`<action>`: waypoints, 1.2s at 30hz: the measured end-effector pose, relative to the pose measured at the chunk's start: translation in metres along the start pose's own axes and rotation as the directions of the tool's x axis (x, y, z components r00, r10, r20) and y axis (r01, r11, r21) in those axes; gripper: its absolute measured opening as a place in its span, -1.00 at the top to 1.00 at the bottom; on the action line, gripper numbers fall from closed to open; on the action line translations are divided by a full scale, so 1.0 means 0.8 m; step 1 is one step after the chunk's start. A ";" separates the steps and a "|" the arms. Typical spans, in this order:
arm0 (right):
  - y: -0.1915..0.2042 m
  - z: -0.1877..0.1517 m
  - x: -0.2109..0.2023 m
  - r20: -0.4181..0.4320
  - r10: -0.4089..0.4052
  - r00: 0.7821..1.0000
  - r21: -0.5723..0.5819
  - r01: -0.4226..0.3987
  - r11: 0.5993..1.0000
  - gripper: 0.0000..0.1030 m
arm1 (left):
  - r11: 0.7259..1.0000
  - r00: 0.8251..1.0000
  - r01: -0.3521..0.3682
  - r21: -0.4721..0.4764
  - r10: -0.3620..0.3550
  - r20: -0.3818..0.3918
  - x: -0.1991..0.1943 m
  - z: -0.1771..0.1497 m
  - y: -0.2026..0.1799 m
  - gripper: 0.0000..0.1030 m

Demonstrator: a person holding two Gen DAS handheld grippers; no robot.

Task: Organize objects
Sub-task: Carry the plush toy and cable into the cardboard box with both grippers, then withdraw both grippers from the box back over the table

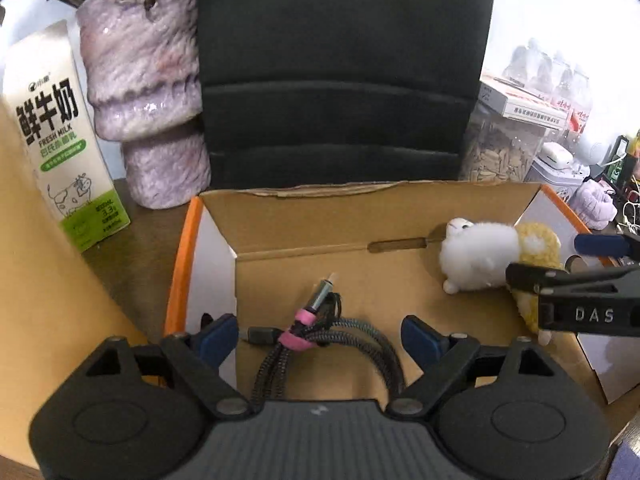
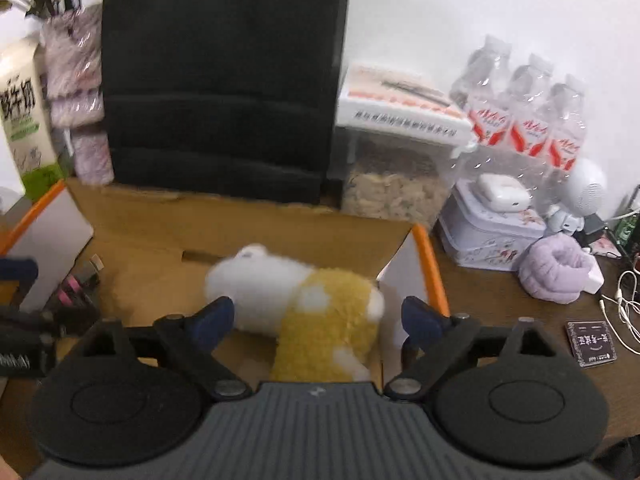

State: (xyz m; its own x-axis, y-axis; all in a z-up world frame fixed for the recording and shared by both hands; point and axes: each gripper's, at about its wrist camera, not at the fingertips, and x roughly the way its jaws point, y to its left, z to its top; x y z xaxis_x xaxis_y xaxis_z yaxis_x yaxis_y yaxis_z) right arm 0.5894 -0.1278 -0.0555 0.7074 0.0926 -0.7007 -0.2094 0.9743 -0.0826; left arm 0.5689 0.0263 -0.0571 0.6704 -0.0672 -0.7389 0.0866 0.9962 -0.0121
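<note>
An open cardboard box (image 1: 320, 220) with orange edges stands on the desk. A coiled braided cable (image 1: 320, 336) with pink ties lies on its floor, between the jaws of my open left gripper (image 1: 320, 334). A white and yellow plush toy (image 1: 488, 260) lies at the box's right side. My right gripper (image 2: 316, 320) is open with the plush toy (image 2: 312, 304) between its jaws, not squeezed. The right gripper shows at the right edge of the left wrist view (image 1: 576, 260). The box (image 2: 240, 216) and cable (image 2: 76, 288) also show in the right wrist view.
A milk carton (image 1: 60, 140) and a purple vase (image 1: 148, 92) stand left of the box. A black chair back (image 1: 340, 72) is behind it. A seed jar (image 2: 392, 184), water bottles (image 2: 528, 112), a tin (image 2: 488, 232), a purple band (image 2: 556, 272) and cables crowd the right.
</note>
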 end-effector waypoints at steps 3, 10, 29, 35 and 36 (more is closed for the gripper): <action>-0.006 0.001 -0.005 0.014 -0.020 1.000 0.035 0.020 0.999 -0.80 | 0.999 0.999 -0.031 0.015 0.031 0.009 -0.005 -0.002 -0.005 -0.71; -0.009 -0.008 -0.166 0.250 0.030 0.968 -0.021 -0.025 0.999 -1.00 | 0.993 0.972 -0.061 0.100 0.036 0.232 -0.137 -0.019 -0.021 -0.80; -0.025 -0.284 -0.444 0.218 0.171 0.961 0.119 -0.200 0.973 -1.00 | 0.981 0.902 0.126 0.146 -0.174 0.395 -0.443 -0.320 -0.064 -1.00; -0.029 -0.401 -0.473 0.140 0.090 0.986 0.242 -0.122 0.963 -1.00 | 0.994 0.940 -0.019 0.112 -0.020 0.340 -0.462 -0.421 -0.081 -1.00; -0.028 -0.413 -0.481 0.145 0.058 0.988 0.249 -0.093 0.964 -1.00 | 0.988 0.935 -0.037 0.150 -0.019 0.354 -0.469 -0.429 -0.086 -1.00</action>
State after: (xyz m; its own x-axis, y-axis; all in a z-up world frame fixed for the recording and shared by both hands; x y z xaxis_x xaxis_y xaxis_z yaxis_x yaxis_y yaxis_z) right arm 0.0991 -0.2529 -0.0183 0.7844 0.1774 -0.5943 -0.0995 0.9818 0.1618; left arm 0.0585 0.0020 -0.0107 0.8861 -0.1012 -0.4523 0.1712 0.9783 0.1166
